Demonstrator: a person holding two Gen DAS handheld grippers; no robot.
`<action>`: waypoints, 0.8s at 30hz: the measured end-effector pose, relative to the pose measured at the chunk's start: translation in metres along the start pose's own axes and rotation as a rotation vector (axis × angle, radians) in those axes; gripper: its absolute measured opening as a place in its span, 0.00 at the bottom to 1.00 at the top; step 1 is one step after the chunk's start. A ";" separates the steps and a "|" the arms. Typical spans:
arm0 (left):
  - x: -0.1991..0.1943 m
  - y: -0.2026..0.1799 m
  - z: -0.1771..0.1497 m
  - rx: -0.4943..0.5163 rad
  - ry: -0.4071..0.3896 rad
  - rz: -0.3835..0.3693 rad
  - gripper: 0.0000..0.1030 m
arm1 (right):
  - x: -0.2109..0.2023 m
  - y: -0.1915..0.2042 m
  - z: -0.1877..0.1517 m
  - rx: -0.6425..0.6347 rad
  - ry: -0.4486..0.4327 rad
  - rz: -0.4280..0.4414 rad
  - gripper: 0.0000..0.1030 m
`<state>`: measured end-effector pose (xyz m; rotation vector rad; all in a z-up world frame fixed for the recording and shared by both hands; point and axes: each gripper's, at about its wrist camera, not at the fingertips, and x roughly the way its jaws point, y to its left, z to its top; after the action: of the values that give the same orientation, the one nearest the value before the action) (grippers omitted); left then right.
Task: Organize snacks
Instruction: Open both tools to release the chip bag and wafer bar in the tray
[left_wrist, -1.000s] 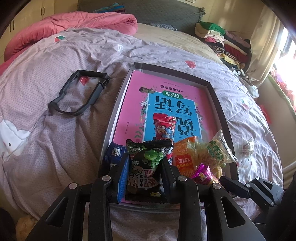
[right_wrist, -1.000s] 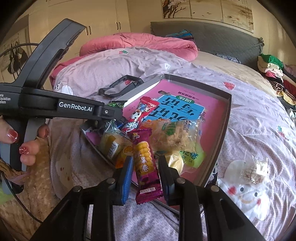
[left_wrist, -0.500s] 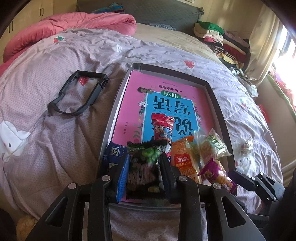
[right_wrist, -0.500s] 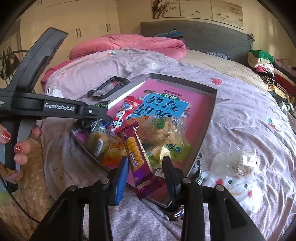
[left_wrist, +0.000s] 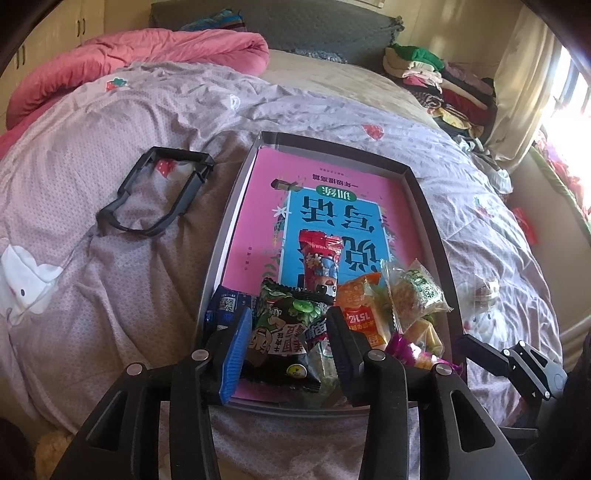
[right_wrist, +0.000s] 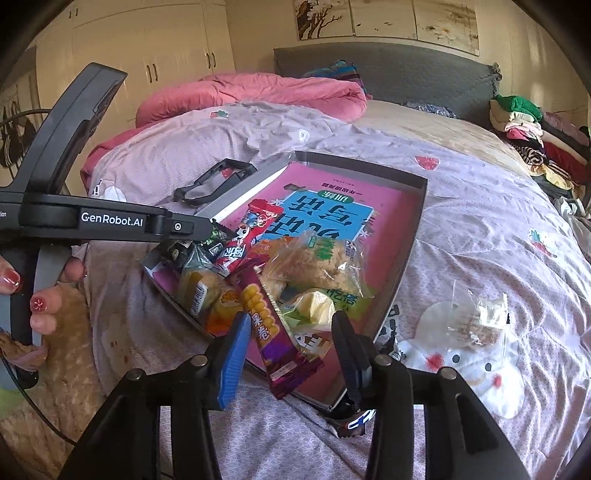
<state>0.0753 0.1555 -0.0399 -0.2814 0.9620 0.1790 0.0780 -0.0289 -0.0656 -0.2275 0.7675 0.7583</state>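
A grey tray (left_wrist: 430, 206) lined with a pink book lies on the bed. Several snack packets are heaped at its near end. My left gripper (left_wrist: 290, 341) is open around a black-and-green snack packet (left_wrist: 284, 332) lying in the tray. Beside it lie a red packet (left_wrist: 319, 258), an orange packet (left_wrist: 364, 314) and a clear packet of crisps (left_wrist: 413, 295). My right gripper (right_wrist: 291, 343) is open, its fingers astride a purple corn-roll packet (right_wrist: 271, 332) that lies over the tray's near rim (right_wrist: 413, 236). A clear-wrapped snack (right_wrist: 476, 317) lies on the quilt outside the tray.
A black plastic frame (left_wrist: 159, 192) lies on the quilt left of the tray. A pink duvet (left_wrist: 129, 59) and folded clothes (left_wrist: 443, 81) are at the far end of the bed. The left gripper's body (right_wrist: 92, 221) crosses the right wrist view.
Both grippers have opened. The left has let go of the black-and-green packet, the right of the purple packet, which now lies over the tray's rim. The right gripper drew back a little.
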 end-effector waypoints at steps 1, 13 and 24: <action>-0.001 0.000 0.000 0.000 0.000 -0.002 0.43 | 0.000 0.000 0.000 0.000 0.001 -0.001 0.45; -0.004 0.000 0.001 0.007 -0.005 -0.009 0.59 | 0.002 -0.003 -0.002 -0.002 0.010 -0.030 0.48; -0.006 -0.010 0.000 0.044 -0.011 -0.017 0.68 | 0.011 -0.005 0.005 0.024 -0.005 -0.014 0.48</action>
<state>0.0743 0.1459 -0.0333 -0.2475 0.9515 0.1436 0.0892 -0.0243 -0.0701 -0.2090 0.7687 0.7358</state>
